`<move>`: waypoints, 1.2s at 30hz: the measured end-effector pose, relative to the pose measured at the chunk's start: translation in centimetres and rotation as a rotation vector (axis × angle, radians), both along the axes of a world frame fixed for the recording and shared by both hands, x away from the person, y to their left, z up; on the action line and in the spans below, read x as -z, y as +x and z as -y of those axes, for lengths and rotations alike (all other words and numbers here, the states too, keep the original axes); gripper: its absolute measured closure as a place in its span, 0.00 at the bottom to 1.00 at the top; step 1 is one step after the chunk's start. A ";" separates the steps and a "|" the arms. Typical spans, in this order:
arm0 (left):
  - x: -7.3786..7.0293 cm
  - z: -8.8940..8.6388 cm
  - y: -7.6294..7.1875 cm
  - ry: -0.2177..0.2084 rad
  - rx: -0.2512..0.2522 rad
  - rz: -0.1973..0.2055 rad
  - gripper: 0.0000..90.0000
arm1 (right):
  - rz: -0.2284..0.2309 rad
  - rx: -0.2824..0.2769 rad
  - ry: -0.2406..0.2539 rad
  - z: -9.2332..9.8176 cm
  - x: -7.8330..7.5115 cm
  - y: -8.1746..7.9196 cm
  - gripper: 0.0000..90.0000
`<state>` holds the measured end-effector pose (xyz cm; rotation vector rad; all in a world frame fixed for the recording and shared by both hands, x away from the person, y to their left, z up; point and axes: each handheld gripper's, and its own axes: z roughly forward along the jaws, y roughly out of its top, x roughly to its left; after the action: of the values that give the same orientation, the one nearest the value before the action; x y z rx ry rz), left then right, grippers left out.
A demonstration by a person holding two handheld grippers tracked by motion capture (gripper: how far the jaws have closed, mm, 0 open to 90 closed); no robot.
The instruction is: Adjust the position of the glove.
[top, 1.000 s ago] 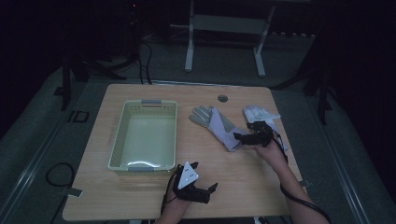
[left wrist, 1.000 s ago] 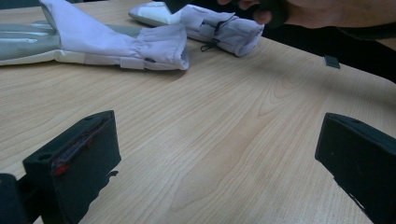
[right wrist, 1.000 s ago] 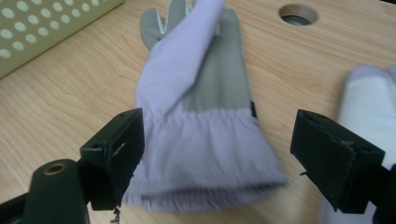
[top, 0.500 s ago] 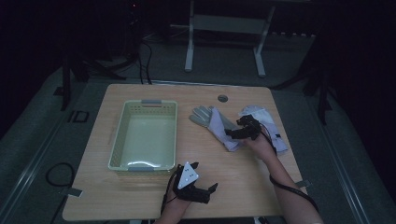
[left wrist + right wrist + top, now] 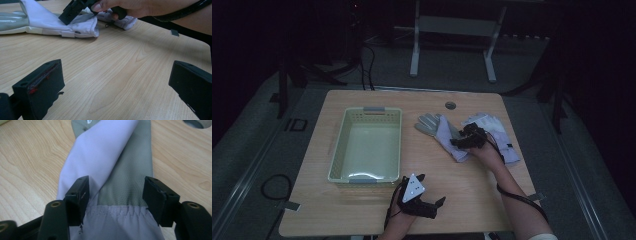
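Since a second ago, the right gripper (image 5: 116, 195) is brought onto the left glove (image 5: 110, 152), jaws parted and astride its cuff; only one fabric layer may be pinched. The left gripper (image 5: 112, 82) is rested, gaping and empty.

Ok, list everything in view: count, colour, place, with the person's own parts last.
table: one, light wood, centre of the high view.
basket: one, pale green, left half of the table.
gloves: two, white and grey, right half; left glove under the right gripper, right glove beside it.
grommet: one, grey, far edge of the table.
left gripper: black, near edge, jaws open over bare wood.
right gripper: black, jaws open astride the left glove.
forearms: two, from the bottom.
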<state>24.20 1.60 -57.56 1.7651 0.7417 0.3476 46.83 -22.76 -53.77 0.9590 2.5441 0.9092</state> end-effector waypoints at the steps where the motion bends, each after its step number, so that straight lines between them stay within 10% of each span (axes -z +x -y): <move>1: 0.0 0.0 0.0 0.000 0.000 0.000 0.00 | 0.000 0.000 0.000 0.0 0.0 0.0 0.43; 15: 0.0 0.0 0.0 0.002 0.000 -0.001 0.00 | -0.019 0.011 -0.054 -0.8 -0.4 -0.2 0.95; 24: 0.0 0.0 0.0 0.002 -0.001 -0.002 0.00 | 0.003 0.176 0.125 0.0 -1.9 -2.2 0.97; 33: 0.0 0.0 0.0 0.002 -0.002 -0.001 0.00 | 0.066 0.291 0.202 -0.1 -2.9 -5.3 0.97; 36: 0.0 0.0 0.0 0.004 -0.002 -0.003 0.00 | 0.095 0.407 0.285 0.1 -4.1 -7.5 0.97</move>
<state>24.22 1.56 -57.55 1.7691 0.7452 0.3481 39.29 -22.89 -49.67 1.4117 2.0611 1.1686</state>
